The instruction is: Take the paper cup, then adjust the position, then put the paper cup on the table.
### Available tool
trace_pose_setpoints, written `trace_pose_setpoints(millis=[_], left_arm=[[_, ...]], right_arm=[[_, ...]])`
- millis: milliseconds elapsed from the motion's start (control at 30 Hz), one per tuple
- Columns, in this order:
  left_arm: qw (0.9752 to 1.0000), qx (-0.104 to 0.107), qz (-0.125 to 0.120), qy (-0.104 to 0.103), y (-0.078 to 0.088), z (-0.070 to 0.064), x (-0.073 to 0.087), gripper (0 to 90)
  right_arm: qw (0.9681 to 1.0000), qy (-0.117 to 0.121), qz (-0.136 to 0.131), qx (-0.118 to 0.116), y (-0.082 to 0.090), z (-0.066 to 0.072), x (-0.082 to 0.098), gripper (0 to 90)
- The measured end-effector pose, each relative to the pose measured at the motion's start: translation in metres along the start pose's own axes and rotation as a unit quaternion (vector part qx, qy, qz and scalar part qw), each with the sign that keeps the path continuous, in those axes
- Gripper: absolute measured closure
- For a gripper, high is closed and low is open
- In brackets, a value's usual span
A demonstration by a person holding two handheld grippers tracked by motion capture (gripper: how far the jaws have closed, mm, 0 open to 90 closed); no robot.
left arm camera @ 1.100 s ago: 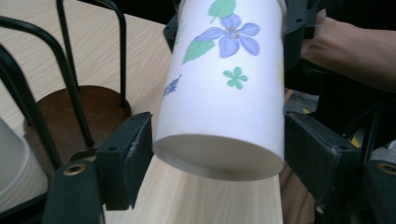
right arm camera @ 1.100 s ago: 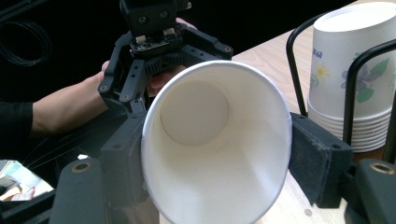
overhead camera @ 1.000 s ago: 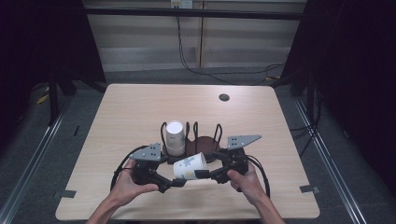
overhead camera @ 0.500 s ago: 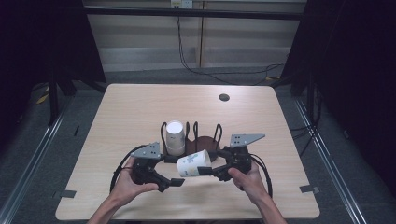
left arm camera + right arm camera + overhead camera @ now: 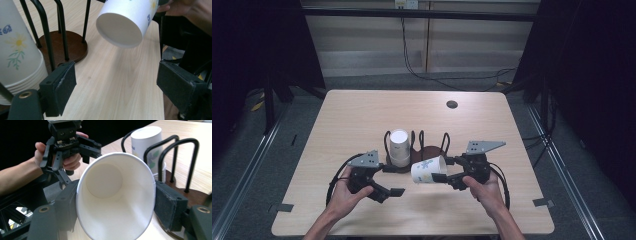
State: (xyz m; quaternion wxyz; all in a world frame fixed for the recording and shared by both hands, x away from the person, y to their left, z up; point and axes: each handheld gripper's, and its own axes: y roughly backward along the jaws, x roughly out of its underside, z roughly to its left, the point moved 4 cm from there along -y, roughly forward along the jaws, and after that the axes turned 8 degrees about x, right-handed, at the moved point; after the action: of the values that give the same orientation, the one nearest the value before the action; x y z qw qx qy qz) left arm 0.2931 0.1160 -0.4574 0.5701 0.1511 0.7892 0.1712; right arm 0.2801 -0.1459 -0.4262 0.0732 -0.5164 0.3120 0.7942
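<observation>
A white paper cup (image 5: 428, 170) with a flower print lies on its side in the air, and my right gripper (image 5: 440, 176) is shut on its rim. In the right gripper view the cup's open mouth (image 5: 115, 197) faces the camera, squeezed between the two pads. Its base (image 5: 120, 27) points toward my left gripper (image 5: 390, 187), which stands open and empty just left of and below it, having just opened its jaws. A stack of upturned cups (image 5: 399, 147) stands in the left slot of a wire rack on a brown round base (image 5: 430, 151).
The light wooden table (image 5: 362, 115) has a small dark round hole (image 5: 452, 104) near its far edge. The rack's black wire loops (image 5: 45, 30) stand close to my left gripper's left jaw. Cables trail from both grippers toward the near edge.
The left gripper's jaws have let go of the cup's base and drawn slightly away. The right gripper has lifted the cup a little up and to the right.
</observation>
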Motion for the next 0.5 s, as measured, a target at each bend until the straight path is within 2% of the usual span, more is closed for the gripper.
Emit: trace_pose_setpoints(millis=[267,500], left_arm=[[0.9999,-0.013,0.003,-0.001,0.006,0.004,0.001,16.1],[0.9996,-0.029,0.007,0.000,0.008,0.007,0.002,16.1]], right_arm=[[0.9994,-0.014,0.018,0.028,0.008,-0.011,0.005,28.5],[0.9985,-0.018,0.034,0.039,0.016,-0.018,0.006,28.5]])
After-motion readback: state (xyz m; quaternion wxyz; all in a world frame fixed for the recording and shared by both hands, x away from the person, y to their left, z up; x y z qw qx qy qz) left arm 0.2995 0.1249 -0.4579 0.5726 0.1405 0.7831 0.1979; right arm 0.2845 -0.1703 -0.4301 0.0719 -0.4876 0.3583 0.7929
